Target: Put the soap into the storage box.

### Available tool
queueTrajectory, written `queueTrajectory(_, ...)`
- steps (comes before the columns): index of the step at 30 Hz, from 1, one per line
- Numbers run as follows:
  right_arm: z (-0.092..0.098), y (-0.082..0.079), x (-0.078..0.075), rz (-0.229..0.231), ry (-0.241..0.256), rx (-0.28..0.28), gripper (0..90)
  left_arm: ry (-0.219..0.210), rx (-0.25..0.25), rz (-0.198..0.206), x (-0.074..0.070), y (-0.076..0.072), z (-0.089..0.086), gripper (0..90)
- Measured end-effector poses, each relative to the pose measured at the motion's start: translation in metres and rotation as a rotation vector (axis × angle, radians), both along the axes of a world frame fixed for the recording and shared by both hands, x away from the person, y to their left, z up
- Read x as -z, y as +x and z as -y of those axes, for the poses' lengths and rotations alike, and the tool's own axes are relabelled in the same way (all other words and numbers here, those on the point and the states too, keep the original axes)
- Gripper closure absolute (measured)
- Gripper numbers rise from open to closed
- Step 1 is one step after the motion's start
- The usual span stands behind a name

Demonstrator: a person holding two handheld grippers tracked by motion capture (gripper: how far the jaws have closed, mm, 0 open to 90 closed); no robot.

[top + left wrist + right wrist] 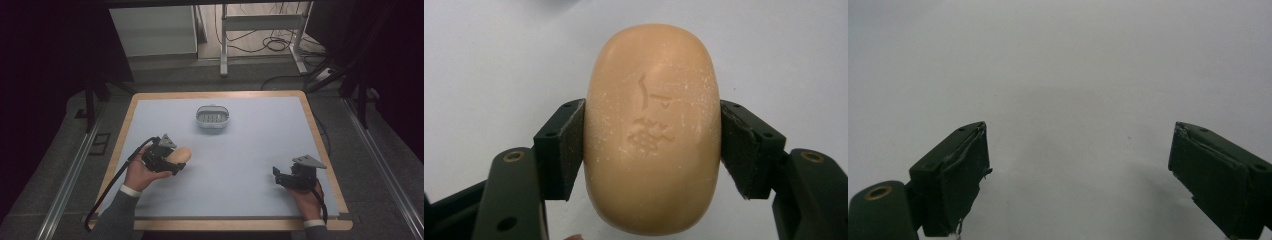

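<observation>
A tan oval bar of soap (651, 130) with a stamped mark on its face sits between the jaws of my left gripper (652, 145), which is shut on its two long sides. In the high view the left gripper (172, 161) holds the soap (181, 154) at the table's left, just above the mat. A white slotted soap dish (212, 118) stands at the far middle of the table, apart from both grippers. My right gripper (278, 176) rests low at the front right; in its own view the right gripper (1078, 175) is open, with bare mat between the jaws.
A pale blue-grey mat (240, 160) covers the wooden table (320, 145). Beyond the far edge are a white desk frame (260, 22) and cables on the floor. Metal rails (67, 177) run along both sides.
</observation>
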State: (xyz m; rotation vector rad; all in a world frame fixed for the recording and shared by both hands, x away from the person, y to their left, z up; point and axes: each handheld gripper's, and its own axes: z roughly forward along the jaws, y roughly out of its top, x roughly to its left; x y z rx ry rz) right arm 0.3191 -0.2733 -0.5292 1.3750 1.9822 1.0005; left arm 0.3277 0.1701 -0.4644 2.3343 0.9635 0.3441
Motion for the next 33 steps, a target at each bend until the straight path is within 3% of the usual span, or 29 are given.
queueTrajectory(12, 0.0, 0.0, 0.0, -0.001, 0.003, 0.001, 9.6, -0.003, 0.017, 0.023, -0.011, 0.005, 0.008, 32.4)
queueTrajectory(23, 0.0, 0.0, 0.0, -0.003, 0.002, 0.0, 9.6, 0.006, 0.022, 0.021, -0.015, 0.015, 0.012, 32.5)
queueTrajectory(27, 0.0, 0.0, 0.0, -0.004, 0.001, 0.002, 9.6, -0.02, 0.031, 0.012, -0.017, 0.02, 0.014, 32.5)
queueTrajectory(29, 0.0, 0.0, 0.0, -0.003, 0.003, 0.003, 9.6, -0.002, 0.033, 0.02, -0.018, 0.02, 0.015, 32.5)
queueTrajectory(33, 0.0, 0.001, 0.0, -0.005, 0.001, 0.002, 9.6, -0.008, 0.037, 0.02, -0.021, 0.023, 0.019, 32.5)
